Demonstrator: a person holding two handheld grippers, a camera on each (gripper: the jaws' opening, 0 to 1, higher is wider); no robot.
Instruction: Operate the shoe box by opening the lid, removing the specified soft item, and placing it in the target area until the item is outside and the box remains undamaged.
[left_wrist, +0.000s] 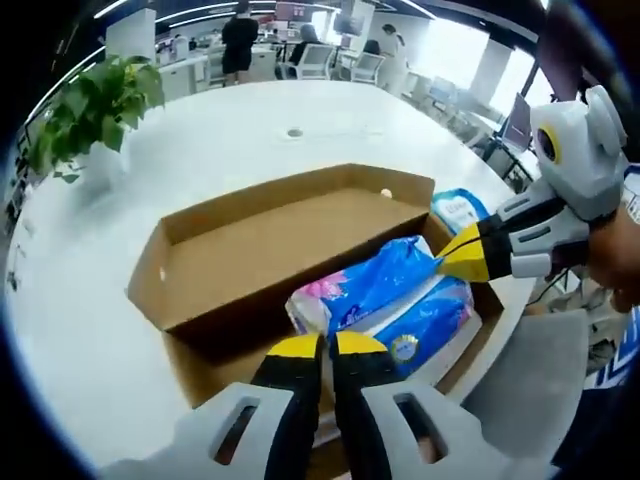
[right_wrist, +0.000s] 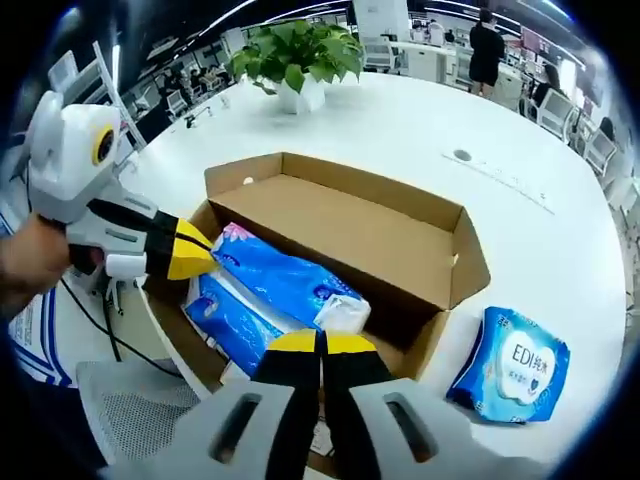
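Note:
An open brown shoe box (left_wrist: 250, 250) (right_wrist: 400, 240) lies on the white table with its lid folded back flat. Inside lies a soft blue tissue pack (left_wrist: 400, 295) (right_wrist: 275, 285) with a pink corner. My left gripper (left_wrist: 328, 345) is shut at the pack's pink end, its yellow tips pinching the wrap; in the right gripper view it (right_wrist: 195, 250) comes in from the left. My right gripper (right_wrist: 320, 343) is shut at the pack's other end, by the white tissue. In the left gripper view it (left_wrist: 455, 258) comes in from the right, tips on the wrap's drawn-up corner.
A blue wet-wipes pack (left_wrist: 460, 208) (right_wrist: 510, 365) lies on the table beside the box. A potted plant (left_wrist: 95, 105) (right_wrist: 300, 55) stands further back. A grey chair (right_wrist: 130, 400) sits at the table's edge. Office chairs and people are far behind.

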